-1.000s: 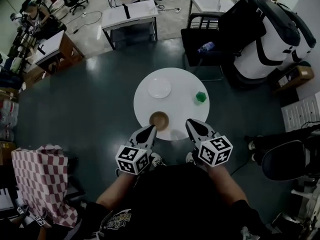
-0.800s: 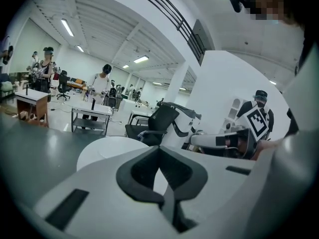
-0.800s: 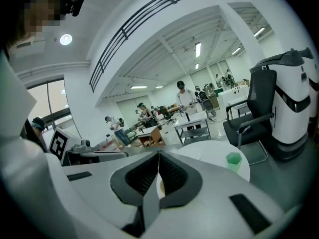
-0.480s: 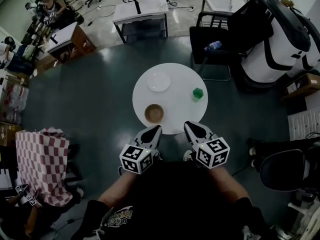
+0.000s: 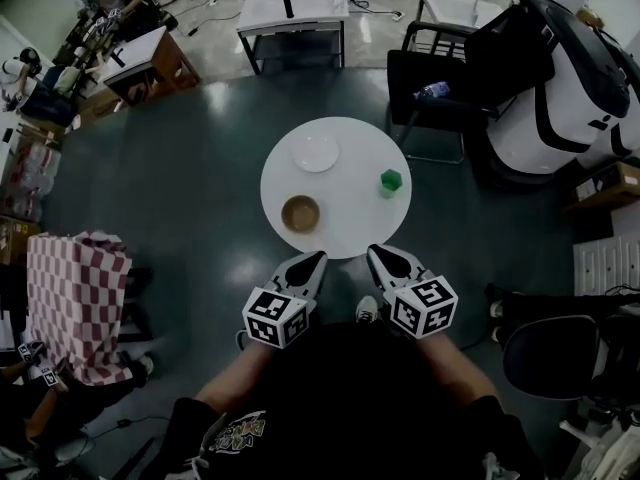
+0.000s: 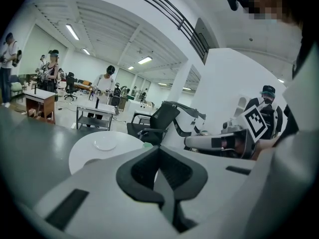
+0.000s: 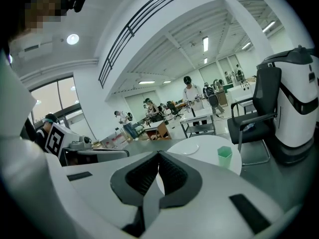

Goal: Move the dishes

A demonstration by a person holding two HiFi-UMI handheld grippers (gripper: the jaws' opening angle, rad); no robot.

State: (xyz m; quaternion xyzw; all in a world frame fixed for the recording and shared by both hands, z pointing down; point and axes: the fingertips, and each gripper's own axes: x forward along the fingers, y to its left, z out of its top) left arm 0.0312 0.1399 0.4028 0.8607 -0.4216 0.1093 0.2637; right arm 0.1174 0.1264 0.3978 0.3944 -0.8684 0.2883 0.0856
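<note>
A round white table [image 5: 345, 223] carries a white plate [image 5: 315, 152] at its far side, a brown bowl [image 5: 300, 213] at its near left and a green cup [image 5: 390, 181] at its right. My left gripper [image 5: 313, 260] hangs just off the table's near edge, below the bowl, jaws shut and empty. My right gripper [image 5: 375, 253] is beside it at the near edge, also shut on nothing. The plate [image 6: 105, 143] and table show in the left gripper view; the plate [image 7: 190, 149] and the cup [image 7: 225, 157] show in the right gripper view.
A black chair [image 5: 440, 88] and a large white and black machine [image 5: 560, 88] stand beyond the table at the right. A white desk [image 5: 295, 13] is farther back. A checked cloth [image 5: 75, 303] lies on the left. Several people work at benches at the far left.
The view has shifted: the table sits farther from me and higher in the head view. Both grippers now sit off the table's near edge, still shut.
</note>
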